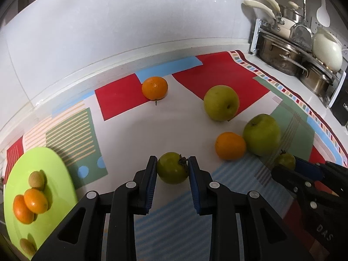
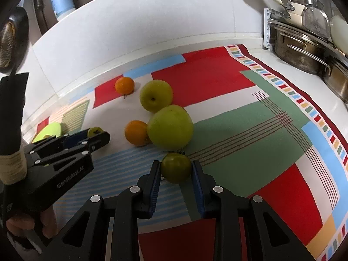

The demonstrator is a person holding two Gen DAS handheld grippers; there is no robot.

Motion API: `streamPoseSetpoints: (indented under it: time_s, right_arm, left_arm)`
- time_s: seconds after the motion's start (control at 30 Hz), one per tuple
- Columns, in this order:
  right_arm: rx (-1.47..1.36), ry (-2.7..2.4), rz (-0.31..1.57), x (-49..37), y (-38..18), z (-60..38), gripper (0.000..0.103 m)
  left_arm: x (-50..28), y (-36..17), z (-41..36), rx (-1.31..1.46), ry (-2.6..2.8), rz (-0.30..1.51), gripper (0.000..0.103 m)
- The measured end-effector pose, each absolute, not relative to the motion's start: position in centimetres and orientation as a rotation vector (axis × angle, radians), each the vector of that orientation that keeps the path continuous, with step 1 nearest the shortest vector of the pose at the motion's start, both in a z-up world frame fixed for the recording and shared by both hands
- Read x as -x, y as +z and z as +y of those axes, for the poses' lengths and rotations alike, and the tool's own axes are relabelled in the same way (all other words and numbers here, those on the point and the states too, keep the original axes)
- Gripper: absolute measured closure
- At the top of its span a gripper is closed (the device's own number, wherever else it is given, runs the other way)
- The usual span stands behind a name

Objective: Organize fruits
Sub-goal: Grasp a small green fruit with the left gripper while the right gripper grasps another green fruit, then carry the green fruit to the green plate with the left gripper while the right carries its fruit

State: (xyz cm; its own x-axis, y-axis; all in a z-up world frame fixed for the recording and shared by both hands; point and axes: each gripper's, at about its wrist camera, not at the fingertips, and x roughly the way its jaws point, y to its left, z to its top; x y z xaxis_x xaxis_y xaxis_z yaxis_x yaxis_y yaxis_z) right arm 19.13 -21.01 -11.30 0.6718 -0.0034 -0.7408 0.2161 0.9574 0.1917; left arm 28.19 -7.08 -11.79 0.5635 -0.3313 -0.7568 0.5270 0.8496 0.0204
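patterned cloth (image 2: 250, 113) covers the worktop beside a lime plate (image 1: 54, 169). left gripper (image 1: 172, 169) jaws clasp one green tomato (image 1: 171, 170); right gripper (image 2: 176, 169) jaws clasp another green tomato (image 2: 176, 168), both on the cloth.

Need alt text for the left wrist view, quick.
The left gripper clamps a small green fruit on the patterned mat. A lime plate at left holds small fruits; oranges and green apples lie ahead.
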Motion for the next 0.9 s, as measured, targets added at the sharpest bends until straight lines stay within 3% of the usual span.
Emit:
streamPoseSetpoints:
  time_s: [0.9]
  right_arm:
    - [-0.17,0.053,0.725,-14.4,-5.8,-16.3,0.073]
  left_arm:
    - [-19.7,-5.8,-0.5,-0.139,-0.402,0.728,0.074]
